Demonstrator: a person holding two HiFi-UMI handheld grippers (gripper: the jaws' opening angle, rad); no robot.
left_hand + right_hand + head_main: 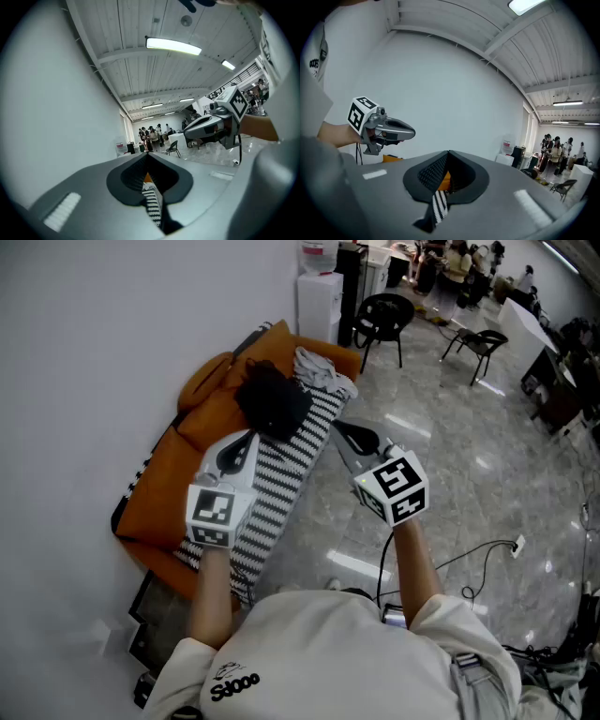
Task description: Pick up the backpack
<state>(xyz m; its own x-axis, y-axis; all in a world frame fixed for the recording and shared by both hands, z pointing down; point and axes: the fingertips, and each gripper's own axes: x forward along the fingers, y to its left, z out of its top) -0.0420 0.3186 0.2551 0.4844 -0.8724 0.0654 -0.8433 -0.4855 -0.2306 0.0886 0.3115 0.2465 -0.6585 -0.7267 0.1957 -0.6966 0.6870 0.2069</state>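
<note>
The backpack (272, 397) is black and lies on the far part of the orange sofa (155, 488), which stands against the white wall. It rests partly on a black-and-white striped blanket (292, 472) that covers the sofa seat along its length. Just behind the backpack, at the far end of the sofa, there is a crumpled grey cloth (319, 369).

The left gripper (249, 437) is held in the air over the near half of the sofa, with its tip just short of the backpack but not touching it. Its jaws are pressed together with nothing between them; through the gap behind them only a bit of the stripes and the orange sofa shows. The right gripper (339, 427) is over the floor edge of the sofa, beside the blanket, and it is apart from the backpack. Its jaws are also clenched and empty. Both grippers point toward the far end of the sofa.
</note>
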